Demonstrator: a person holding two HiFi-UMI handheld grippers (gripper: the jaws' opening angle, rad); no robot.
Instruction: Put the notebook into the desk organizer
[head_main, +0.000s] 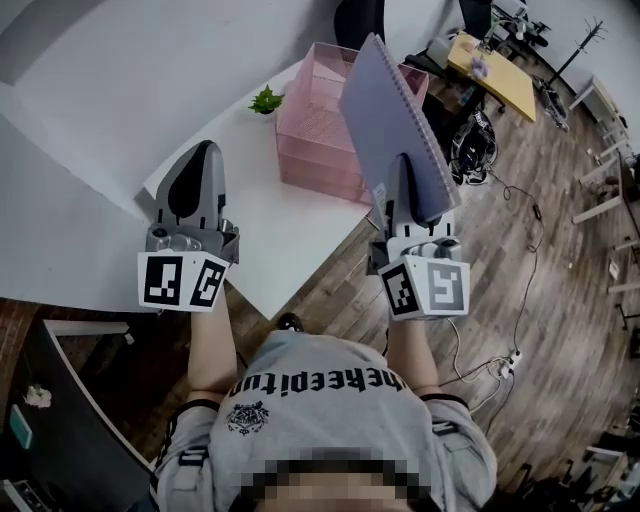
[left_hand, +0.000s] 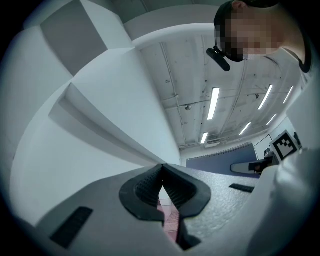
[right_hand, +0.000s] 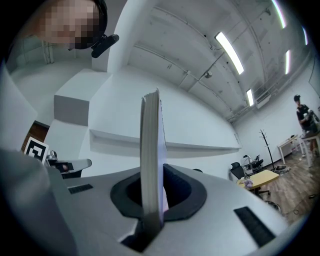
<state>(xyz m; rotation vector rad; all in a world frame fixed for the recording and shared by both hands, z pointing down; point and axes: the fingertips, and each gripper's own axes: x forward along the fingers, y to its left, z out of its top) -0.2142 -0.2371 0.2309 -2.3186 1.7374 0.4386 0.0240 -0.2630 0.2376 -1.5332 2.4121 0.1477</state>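
The right gripper (right_hand: 150, 197) has its jaws clamped on the lower edge of the notebook (right_hand: 150, 145). The purple cover stands tilted at upper centre of the head view, overlapping the right side of the pink desk organizer (head_main: 312, 125). The left gripper (left_hand: 161, 175), jaws pressed together and empty, hangs at centre left over the white table (head_main: 260, 225).

Matt lilac cover and paper page block are noted on the notebook (head_main: 385, 120), pink mesh on the desk organizer (head_main: 310, 135), smooth white finish on the table (head_main: 260, 230), wood planks on the floor (head_main: 520, 270).
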